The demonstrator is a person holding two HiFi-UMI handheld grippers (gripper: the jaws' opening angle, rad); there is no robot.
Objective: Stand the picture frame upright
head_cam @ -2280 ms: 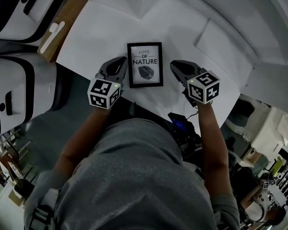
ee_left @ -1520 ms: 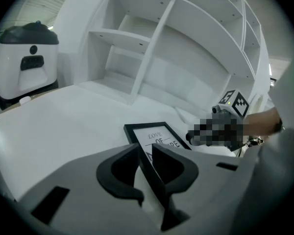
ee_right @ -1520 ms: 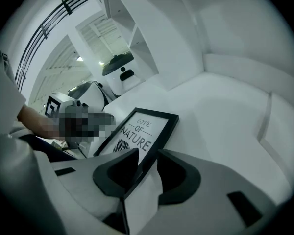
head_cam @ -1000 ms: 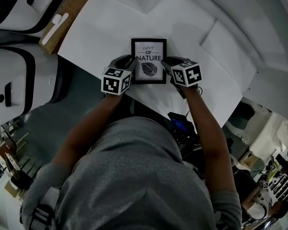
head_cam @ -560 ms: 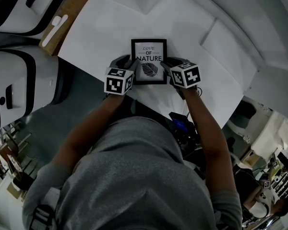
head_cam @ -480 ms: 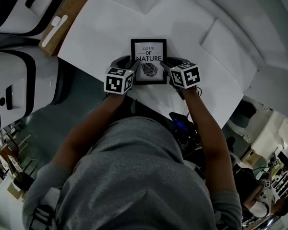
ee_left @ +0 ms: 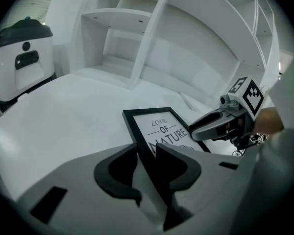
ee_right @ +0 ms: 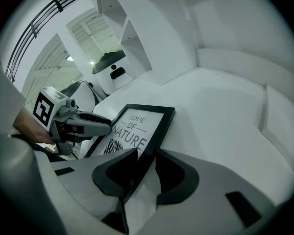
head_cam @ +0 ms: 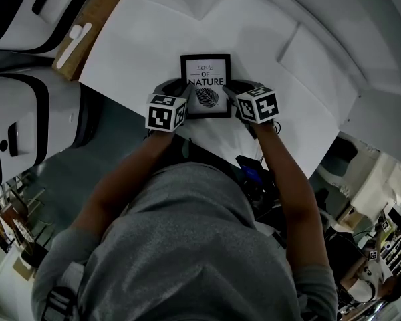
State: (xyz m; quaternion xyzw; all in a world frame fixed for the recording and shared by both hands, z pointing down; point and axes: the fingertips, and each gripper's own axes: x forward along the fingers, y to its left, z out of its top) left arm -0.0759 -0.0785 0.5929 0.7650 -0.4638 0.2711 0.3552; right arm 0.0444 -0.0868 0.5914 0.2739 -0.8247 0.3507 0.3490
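Note:
A black picture frame (head_cam: 205,85) with a "LOVE OF NATURE" leaf print lies face up on the white table (head_cam: 140,45). My left gripper (head_cam: 178,89) is at its left side and my right gripper (head_cam: 230,90) at its right side. In the left gripper view the frame (ee_left: 162,127) runs by its left rail between the jaws of the left gripper (ee_left: 146,150), which are closing onto it. In the right gripper view the right gripper (ee_right: 146,155) holds the right rail of the frame (ee_right: 137,126) between its jaws. Each gripper shows in the other's view: the right gripper (ee_left: 213,126), the left gripper (ee_right: 88,123).
Two white machines with black trim (head_cam: 27,112) stand to the left of the table. A wooden board with a white utensil (head_cam: 80,35) lies at the table's far-left edge. White shelving (ee_left: 137,43) rises behind the table. The person's torso covers the near edge.
Earlier both grippers stood apart from the frame's sides. They have since moved inward onto its left and right rails. Over the last second the frame has barely shifted.

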